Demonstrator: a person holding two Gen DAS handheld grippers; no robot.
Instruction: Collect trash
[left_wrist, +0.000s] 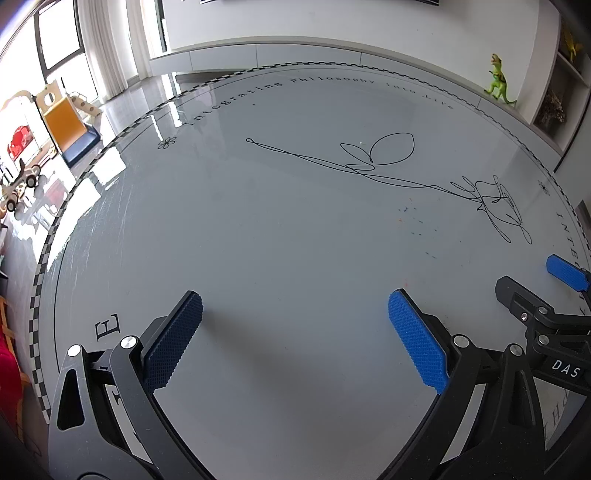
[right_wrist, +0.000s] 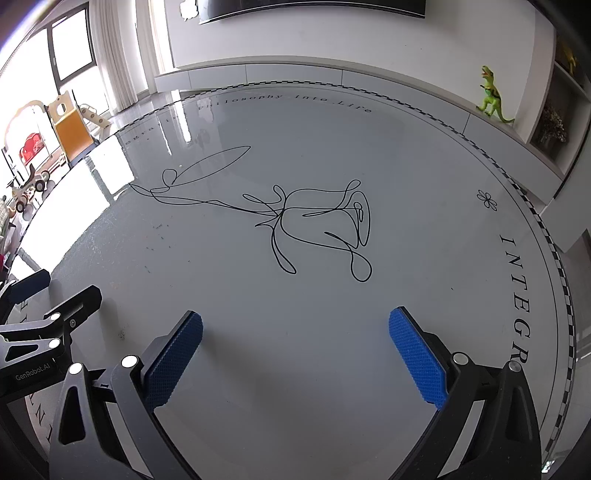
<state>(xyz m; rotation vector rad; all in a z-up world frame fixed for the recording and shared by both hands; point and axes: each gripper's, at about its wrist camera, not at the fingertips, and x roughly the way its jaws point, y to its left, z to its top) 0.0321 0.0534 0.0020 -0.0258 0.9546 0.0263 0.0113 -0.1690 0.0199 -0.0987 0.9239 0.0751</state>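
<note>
The left gripper (left_wrist: 295, 332) stands wide open in its own wrist view, its blue ridged pads (left_wrist: 417, 339) far apart with only bare tabletop between them; it has hold of nothing. It hangs over a round grey table (left_wrist: 258, 240) printed with a black line drawing (left_wrist: 369, 162), a checkered border and lettering round the rim. Small dark and coloured specks (left_wrist: 417, 221) lie scattered on the surface to the right of centre, near the drawing's tangled end; whether they are trash or marks cannot be told. At the right edge the other tool shows from the side, one blue pad raised clear of its black finger.

The right gripper (right_wrist: 295, 350) in its own view is just as wide apart, pads (right_wrist: 417, 358) empty over plain table. Here the tangled part of the drawing sits in the middle and a small printed flower (right_wrist: 487, 199) lies to its right, with the rim lettering large on the right side. A few faint specks (right_wrist: 159, 229) show at left. The left tool's black arm enters at the lower left edge.

Both views show a green toy dinosaur (right_wrist: 493, 98) on the low ledge beyond the table and a child's slide (left_wrist: 68, 122) by the window; no clear piece of trash appears in either
</note>
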